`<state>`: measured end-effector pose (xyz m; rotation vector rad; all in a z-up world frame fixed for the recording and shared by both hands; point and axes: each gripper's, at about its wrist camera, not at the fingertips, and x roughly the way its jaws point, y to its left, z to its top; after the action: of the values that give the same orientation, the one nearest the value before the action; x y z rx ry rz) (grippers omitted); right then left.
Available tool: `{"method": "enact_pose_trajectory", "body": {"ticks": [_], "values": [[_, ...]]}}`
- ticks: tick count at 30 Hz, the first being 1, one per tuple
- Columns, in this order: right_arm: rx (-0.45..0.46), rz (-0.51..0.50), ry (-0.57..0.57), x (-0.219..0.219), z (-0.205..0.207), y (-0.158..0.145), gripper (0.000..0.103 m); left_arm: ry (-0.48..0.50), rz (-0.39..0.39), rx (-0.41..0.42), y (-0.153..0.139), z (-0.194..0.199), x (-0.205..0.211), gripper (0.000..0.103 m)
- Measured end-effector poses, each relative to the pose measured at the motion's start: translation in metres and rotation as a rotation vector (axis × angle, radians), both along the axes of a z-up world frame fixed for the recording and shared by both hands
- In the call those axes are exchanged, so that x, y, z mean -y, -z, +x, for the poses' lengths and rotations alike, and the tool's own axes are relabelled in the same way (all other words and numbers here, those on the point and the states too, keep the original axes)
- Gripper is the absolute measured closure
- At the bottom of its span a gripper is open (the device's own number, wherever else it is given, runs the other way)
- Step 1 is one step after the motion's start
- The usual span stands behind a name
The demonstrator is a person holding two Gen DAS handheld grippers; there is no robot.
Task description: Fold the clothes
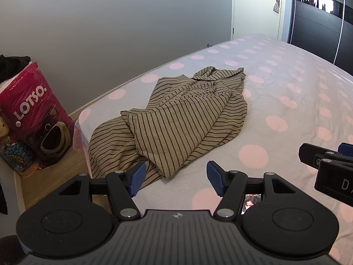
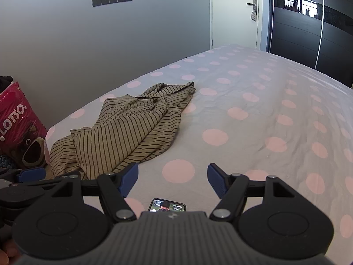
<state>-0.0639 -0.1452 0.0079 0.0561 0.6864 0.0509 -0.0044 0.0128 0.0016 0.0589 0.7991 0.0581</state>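
Ahead, striped garment (image 1: 181, 119), beyond left claw (image 1: 176, 177), untouched

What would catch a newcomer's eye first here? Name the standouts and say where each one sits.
The crumpled tan striped garment lies unfolded near the left edge of the bed, whose pale sheet carries big pink dots. Left of the bed, a bright pink LOTSO bag stands on the floor. Both the left gripper and the right gripper hover open over the near edge, holding nothing.
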Motion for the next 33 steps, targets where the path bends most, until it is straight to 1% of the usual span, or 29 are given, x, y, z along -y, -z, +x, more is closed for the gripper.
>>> {"method": "enact_pose_trajectory", "body": {"ticks": [26,29,33], "values": [[0.004,-0.009,-0.01,0.0,-0.003,0.0,0.031,0.014,0.025,-0.01,0.005,0.002,0.006,0.044],[-0.001,-0.012,-0.011,0.003,-0.003,0.003,0.031,0.028,0.035,-0.017,0.008,0.004,0.009,0.044],[-0.015,-0.015,-0.011,0.012,-0.005,0.009,0.031,0.04,0.027,-0.05,0.015,0.011,0.011,0.047]]}}
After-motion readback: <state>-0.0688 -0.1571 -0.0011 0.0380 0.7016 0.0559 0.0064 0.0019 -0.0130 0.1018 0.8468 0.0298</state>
